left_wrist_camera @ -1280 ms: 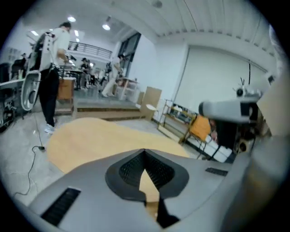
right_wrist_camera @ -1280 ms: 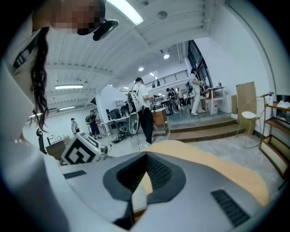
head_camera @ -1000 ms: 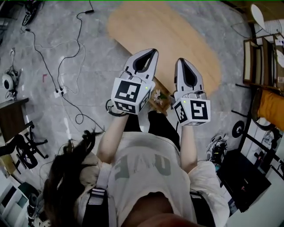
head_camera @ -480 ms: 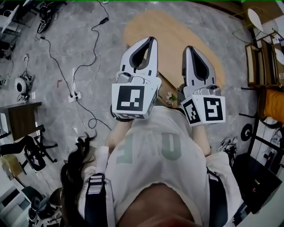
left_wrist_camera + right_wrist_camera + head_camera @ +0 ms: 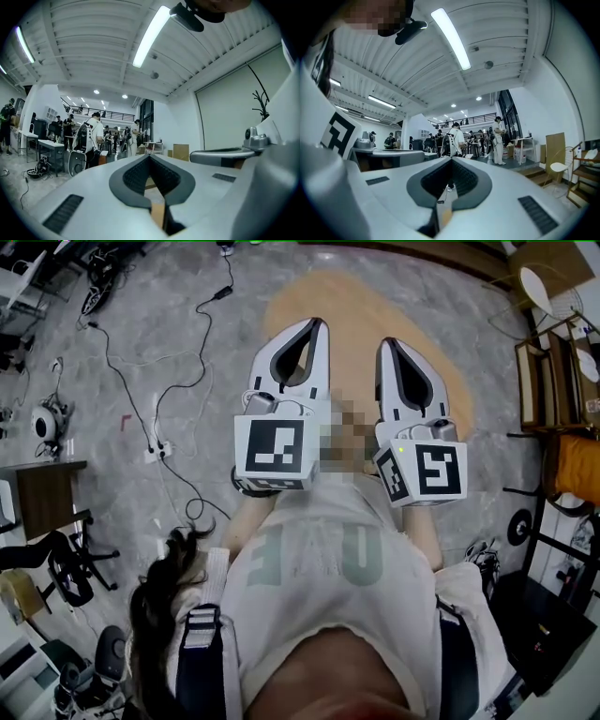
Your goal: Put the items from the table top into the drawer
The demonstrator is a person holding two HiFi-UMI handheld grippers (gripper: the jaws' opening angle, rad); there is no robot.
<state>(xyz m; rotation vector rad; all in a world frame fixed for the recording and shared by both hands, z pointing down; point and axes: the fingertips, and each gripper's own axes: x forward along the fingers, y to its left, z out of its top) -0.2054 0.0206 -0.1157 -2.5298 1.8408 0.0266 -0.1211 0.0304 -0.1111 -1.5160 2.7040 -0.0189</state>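
Observation:
Both grippers are held up side by side in front of the person's chest, pointing level into the room. In the head view my left gripper (image 5: 321, 326) and my right gripper (image 5: 384, 343) hang over a light oval wooden table top (image 5: 375, 296) far below. Each has its jaws together with nothing between them, as the left gripper view (image 5: 150, 157) and the right gripper view (image 5: 451, 160) also show. The table top's visible part is bare; no drawer shows in any view.
Cables and a power strip (image 5: 155, 448) lie on the grey floor at left, near a dark side table (image 5: 37, 488). Wooden shelving (image 5: 548, 371) stands at right. Several people (image 5: 91, 140) stand around desks far down the hall.
Both grippers have risen towards the head camera and look larger; most of that came early, with only a slight shift in the last half second. Their jaws stayed together.

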